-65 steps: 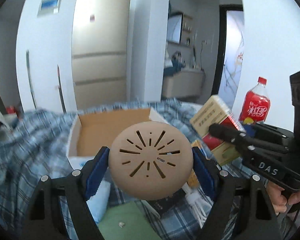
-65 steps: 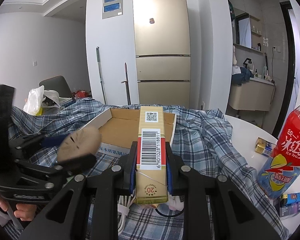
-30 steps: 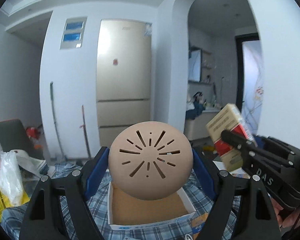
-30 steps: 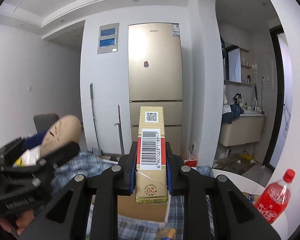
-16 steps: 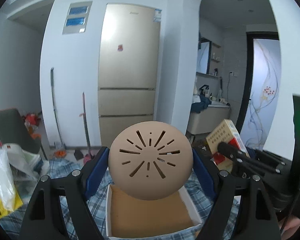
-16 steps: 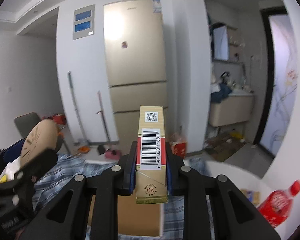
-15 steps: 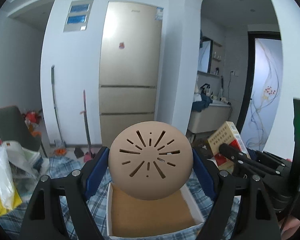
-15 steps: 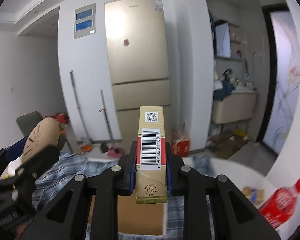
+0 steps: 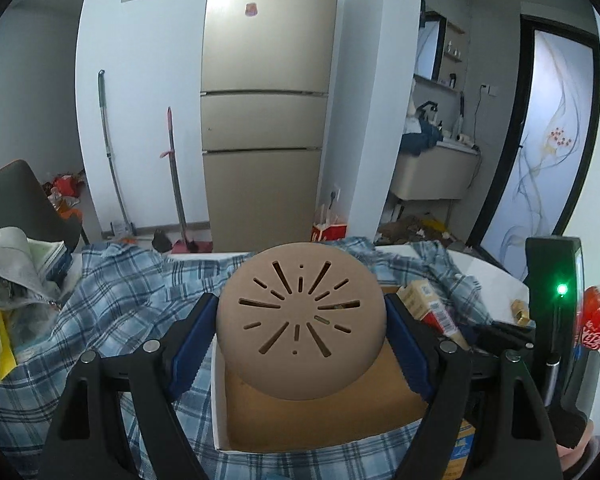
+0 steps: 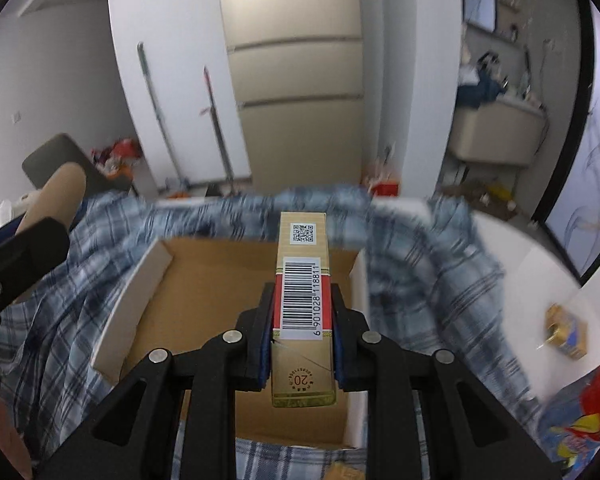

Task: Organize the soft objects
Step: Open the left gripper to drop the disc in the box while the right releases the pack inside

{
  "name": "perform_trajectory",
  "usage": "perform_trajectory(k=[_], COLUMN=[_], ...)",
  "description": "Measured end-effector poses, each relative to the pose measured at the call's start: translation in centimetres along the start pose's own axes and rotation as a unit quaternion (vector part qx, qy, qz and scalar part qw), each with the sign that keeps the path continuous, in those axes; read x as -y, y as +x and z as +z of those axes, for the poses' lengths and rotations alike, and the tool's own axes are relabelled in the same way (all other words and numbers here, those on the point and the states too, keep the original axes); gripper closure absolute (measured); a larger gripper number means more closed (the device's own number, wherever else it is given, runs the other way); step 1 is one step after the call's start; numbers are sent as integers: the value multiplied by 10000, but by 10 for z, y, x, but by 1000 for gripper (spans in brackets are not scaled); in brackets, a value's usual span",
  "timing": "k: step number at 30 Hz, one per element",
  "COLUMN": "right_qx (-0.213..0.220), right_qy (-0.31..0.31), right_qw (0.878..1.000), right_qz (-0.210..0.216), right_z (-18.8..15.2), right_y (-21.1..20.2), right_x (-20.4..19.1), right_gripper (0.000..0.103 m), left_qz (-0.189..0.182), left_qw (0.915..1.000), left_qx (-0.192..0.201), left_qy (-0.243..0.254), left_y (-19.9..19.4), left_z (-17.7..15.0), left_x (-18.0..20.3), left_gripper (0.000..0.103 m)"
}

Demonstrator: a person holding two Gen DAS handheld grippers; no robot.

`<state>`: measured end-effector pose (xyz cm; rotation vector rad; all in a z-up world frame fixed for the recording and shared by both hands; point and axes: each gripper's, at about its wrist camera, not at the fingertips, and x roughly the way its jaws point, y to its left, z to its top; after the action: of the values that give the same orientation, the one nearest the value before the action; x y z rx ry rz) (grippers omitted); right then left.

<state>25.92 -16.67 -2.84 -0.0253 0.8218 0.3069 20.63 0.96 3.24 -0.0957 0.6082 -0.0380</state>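
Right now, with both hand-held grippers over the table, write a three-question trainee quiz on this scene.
1. True or false: the left hand-held gripper is shut on the tan slotted dome.
2. What does the right hand-held gripper hold? A) bottle B) barcoded carton C) shirt
3. Fill in: the cardboard box lies on a blue ____ shirt.

Key: 1 true; 2 B; 3 plaid.

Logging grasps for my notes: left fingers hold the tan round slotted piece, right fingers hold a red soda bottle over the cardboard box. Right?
Not quite. The right gripper holds a gold-and-red barcoded carton, not a bottle, as the right wrist view shows. The rest stands.
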Motion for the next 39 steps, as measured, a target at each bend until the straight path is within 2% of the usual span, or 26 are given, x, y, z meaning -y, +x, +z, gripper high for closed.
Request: perform_trajectory(k=[3,7,10,15,17,19,20,23,29,39], right_qx=[-229,-322,-471,-456,-486,-413,-318,-207,-61,62], right_qy=[52,-30,3,158,245,307,325,294,216,141], right_qw=[9996,9995,9988,9985,9980,9983,9987,9993,9996,9994], right_qz=[135,43,146,276,322,277,242,96,-192,-318], right_z=[-4,-10,-14,-13,-12,-12,-11,-6,0,3], right_y=[13,22,28,31,33,31,28,22,12,4], right_x=[-3,-7,-7,-4,-3,0,1,3,10,9], right_gripper=[82,82,82,79,71,39,37,37,37,36], left_qz=[12,66,72,122,77,83,130,199,79,215], left_qw=[9999,9998,9997,9997,9997,9998,9997,9995,9999,9995], left_qx=[-105,-188,-202,-208,-210,-187,-188,-220,-119,117], left_qy=[38,33,68,53,6,29,53,85,-6,211], left_y=[9,17,18,22,23,23,24,27,25,11], left_z=[-5,-8,-10,-12,-12,-12,-12,-12,-12,-10], left_x=[-3,-6,-5,-6,-7,-6,-6,-6,-8,0], left_gripper=[19,19,19,19,18,18,18,17,16,13])
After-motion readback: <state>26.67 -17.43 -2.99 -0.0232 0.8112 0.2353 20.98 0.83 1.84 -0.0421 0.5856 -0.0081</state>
